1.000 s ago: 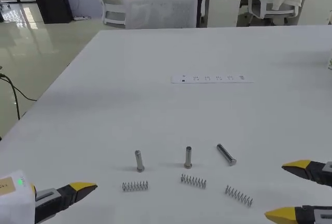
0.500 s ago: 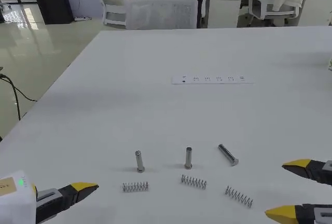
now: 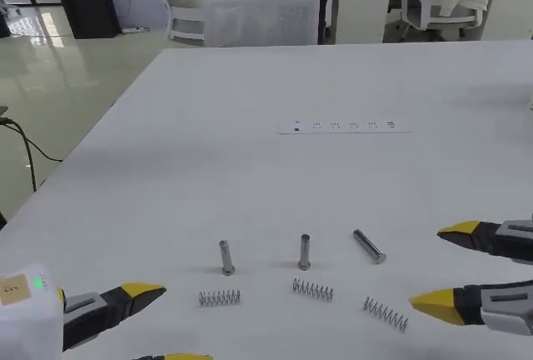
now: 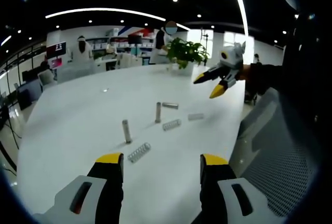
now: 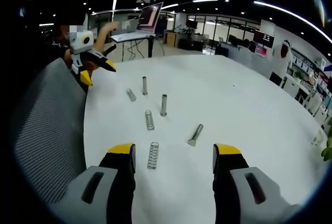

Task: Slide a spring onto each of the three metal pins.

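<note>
1. Steel shows bare on all three pins, so we judge the task not yet begun: no spring sits on any of them.
2. We see the left pin and the middle pin standing upright, while the right pin lies on its side, angled across the table.
3. Each spring lies flat just in front of a pin and apart from it: the left spring, the middle spring and the right spring.
4. Our left gripper hovers low near the left spring, its yellow-tipped jaws spread with nothing between them. Our right gripper hangs just beside the right spring, jaws likewise wide apart and empty.
5. All three fittings are left to do, and we expect the lying pin will need lifting or steadying before a spring can go on.
6. We work on a white table, matte and wide, with a socket strip set flush farther back.
7. Beyond it we make out grey mesh office chairs, other desks and a glossy pale floor.
</note>
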The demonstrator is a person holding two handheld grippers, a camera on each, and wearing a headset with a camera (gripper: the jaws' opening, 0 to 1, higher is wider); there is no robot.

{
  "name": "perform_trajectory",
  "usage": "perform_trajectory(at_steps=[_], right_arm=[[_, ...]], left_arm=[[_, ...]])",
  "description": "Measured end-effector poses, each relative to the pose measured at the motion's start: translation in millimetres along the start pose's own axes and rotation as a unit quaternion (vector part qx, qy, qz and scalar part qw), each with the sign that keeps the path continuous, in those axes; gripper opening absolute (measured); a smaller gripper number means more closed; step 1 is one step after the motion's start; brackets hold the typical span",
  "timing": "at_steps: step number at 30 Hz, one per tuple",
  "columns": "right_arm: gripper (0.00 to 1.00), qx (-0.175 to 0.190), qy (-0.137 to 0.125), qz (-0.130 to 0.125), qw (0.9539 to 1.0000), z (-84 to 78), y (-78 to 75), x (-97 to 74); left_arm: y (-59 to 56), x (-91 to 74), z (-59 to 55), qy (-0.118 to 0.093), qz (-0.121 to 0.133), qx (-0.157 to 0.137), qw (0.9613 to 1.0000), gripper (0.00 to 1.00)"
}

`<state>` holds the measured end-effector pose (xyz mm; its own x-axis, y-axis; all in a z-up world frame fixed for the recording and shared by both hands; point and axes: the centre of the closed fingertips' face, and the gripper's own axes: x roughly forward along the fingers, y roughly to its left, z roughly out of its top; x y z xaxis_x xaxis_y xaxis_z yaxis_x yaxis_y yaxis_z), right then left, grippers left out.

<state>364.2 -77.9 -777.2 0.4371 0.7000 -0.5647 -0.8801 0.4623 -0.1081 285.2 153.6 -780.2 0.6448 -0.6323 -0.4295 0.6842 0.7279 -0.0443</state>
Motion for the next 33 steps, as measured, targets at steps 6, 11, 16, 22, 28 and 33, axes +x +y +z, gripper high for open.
perform_trajectory(at_steps=[6, 11, 16, 22, 28, 33], right_arm=[[0.58, -0.01, 0.0, 0.001, 0.9999, 15.7, -11.2, 13.9], [0.57, -0.018, 0.01, 0.005, 0.9998, 17.9, -17.7, 24.4], [0.56, -0.015, 0.021, 0.004, 0.9997, 17.8, -25.9, 33.9], [0.54, -0.001, 0.03, 0.005, 0.9995, 17.9, -32.7, 50.8], [0.52, 0.009, 0.05, 0.003, 0.9987, 18.1, -38.6, 67.7], [0.49, 0.017, 0.069, -0.002, 0.9974, 14.0, -45.5, 78.6]], left_arm=[[-1.3, -0.3, 1.9, -0.001, 0.001, 0.001, 1.0, 0.54], [-0.6, -1.0, 2.9, -0.002, 0.003, 0.002, 1.0, 0.54], [-1.7, -0.5, 3.7, -0.003, 0.002, 0.003, 1.0, 0.54], [-2.1, 0.2, 2.6, -0.001, 0.0, 0.004, 1.0, 0.54], [-1.6, 0.0, 1.5, 0.0, 0.0, 0.003, 1.0, 0.54], [-1.0, 0.2, 1.3, 0.0, 0.0, 0.003, 1.0, 0.54]])
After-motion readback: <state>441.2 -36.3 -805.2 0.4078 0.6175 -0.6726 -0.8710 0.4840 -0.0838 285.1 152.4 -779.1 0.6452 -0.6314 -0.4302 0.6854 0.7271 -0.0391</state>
